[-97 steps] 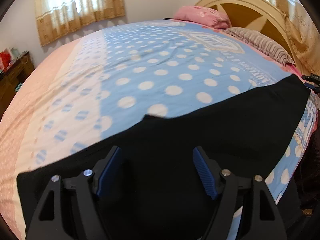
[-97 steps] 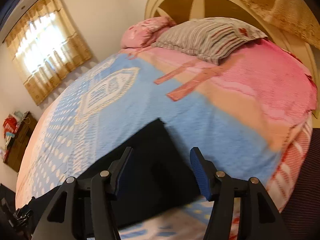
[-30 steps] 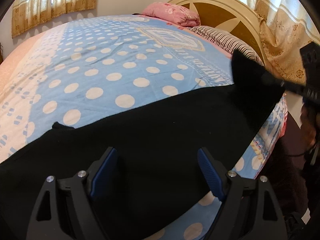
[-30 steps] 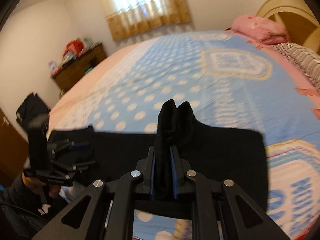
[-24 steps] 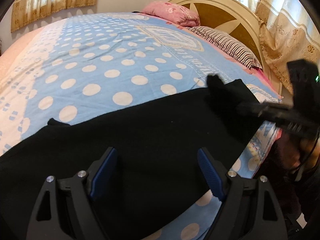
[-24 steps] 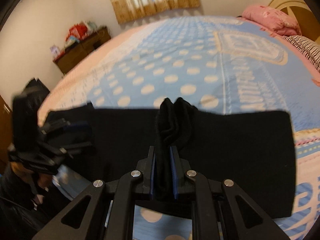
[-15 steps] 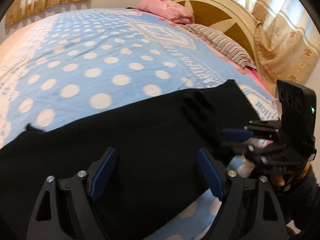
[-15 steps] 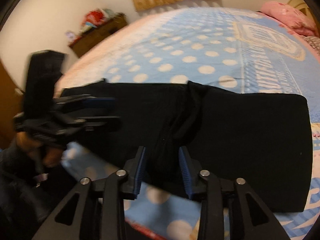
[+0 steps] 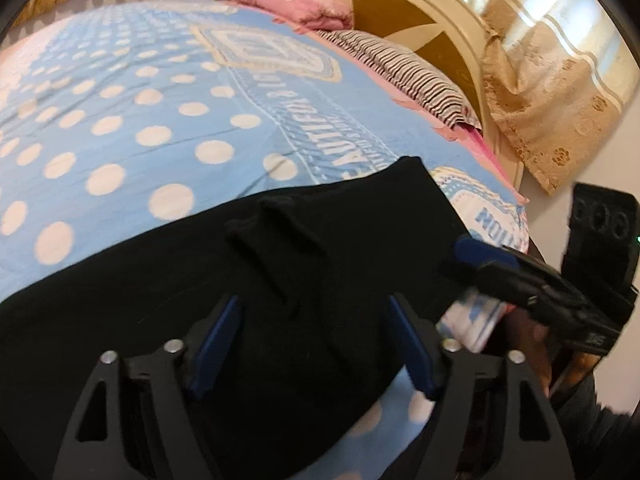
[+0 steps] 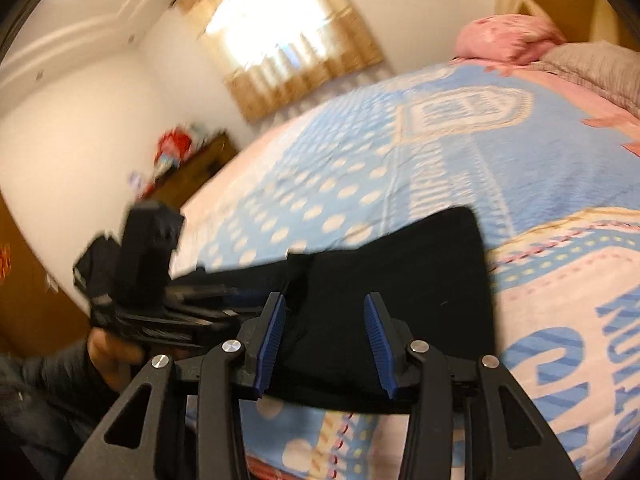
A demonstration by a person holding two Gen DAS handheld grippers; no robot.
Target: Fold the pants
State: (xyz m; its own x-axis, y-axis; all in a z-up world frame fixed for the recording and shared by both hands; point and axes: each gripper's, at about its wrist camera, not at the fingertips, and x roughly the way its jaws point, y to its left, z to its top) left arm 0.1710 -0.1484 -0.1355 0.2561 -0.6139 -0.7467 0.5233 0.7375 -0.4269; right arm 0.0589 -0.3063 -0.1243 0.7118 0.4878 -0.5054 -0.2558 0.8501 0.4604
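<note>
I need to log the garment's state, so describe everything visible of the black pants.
The black pants are plain, matte, soft-looking fabric, laid flat across the near edge of the polka-dot bedspread. A small puckered ridge rises near their far edge, and one end is square-cornered. Both the left tongs and the right tongs are open above them, gripping nothing. Waistband and leg openings cannot be told apart.

Black pants (image 9: 208,304) lie flat on the bed, folded double at the right end, spanning the lower frame; a bunched ridge rises at centre.
</note>
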